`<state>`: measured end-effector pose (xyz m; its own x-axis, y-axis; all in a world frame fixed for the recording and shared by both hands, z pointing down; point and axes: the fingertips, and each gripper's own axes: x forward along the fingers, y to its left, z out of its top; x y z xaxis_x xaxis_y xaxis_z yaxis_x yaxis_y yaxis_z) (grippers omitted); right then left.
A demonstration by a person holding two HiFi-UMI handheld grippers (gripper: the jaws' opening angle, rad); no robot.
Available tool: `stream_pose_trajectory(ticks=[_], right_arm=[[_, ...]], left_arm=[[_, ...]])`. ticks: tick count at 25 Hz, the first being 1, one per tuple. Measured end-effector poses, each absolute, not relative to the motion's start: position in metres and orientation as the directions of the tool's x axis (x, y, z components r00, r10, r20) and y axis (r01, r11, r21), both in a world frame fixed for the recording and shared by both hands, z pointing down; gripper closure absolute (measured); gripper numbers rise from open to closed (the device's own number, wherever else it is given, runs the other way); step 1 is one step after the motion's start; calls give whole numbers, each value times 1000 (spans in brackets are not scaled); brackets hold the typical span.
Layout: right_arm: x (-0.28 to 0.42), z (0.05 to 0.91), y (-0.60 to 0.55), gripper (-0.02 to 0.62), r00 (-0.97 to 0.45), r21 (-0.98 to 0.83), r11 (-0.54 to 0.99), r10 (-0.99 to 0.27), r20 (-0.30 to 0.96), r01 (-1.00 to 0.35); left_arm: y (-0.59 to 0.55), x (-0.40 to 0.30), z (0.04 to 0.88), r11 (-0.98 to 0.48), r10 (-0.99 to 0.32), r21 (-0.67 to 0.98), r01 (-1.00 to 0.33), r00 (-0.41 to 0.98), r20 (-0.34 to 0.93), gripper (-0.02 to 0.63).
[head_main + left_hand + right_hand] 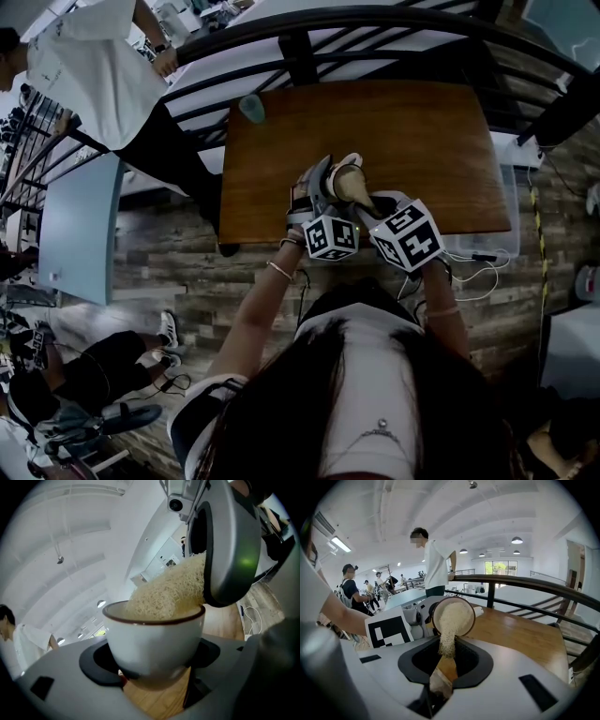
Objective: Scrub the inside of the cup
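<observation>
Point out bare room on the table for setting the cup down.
The wooden table is mostly bare: its right half and the far middle, right of the small teal object at the far-left corner. It is crowded only at the near edge, where the left gripper holds the cup and the right gripper holds the scrubber in it.

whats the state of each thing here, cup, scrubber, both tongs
cup: gripped, tilted, mouth toward the scrubber
scrubber: head pushed inside the cup, handle gripped
left tongs: shut on cup
right tongs: shut on scrubber handle
</observation>
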<state>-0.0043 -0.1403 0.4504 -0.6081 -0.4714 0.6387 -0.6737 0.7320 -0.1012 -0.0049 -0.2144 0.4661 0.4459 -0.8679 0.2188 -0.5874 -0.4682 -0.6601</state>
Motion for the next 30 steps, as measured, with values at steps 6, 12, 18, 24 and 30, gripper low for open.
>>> stream_pose_trajectory(ticks=[6,12,18,24,30], right_arm=[[-6,456,-131,515,-611,-142,731,-430,665,-668],[-5,461,-127,514,-604,-166,735,-383,699,-657],[-8,465,-124,515,-587,-164,746,-347,731,-646],[-9,468,-120,515,-571,-162,758,-313,759,-631],[-13,470,-115,515,-565,-183,768,-266,781,-614]], left_arm=[[-205,-3,467,-456,-864,-708,-539,458,209,198],[-202,0,469,-443,-863,-748,-494,460,208,198],[-199,-1,472,-432,-863,-775,-462,463,205,198],[-195,1,473,-421,-859,-801,-425,470,202,198],[-191,4,474,-406,-856,-826,-391,479,194,198]])
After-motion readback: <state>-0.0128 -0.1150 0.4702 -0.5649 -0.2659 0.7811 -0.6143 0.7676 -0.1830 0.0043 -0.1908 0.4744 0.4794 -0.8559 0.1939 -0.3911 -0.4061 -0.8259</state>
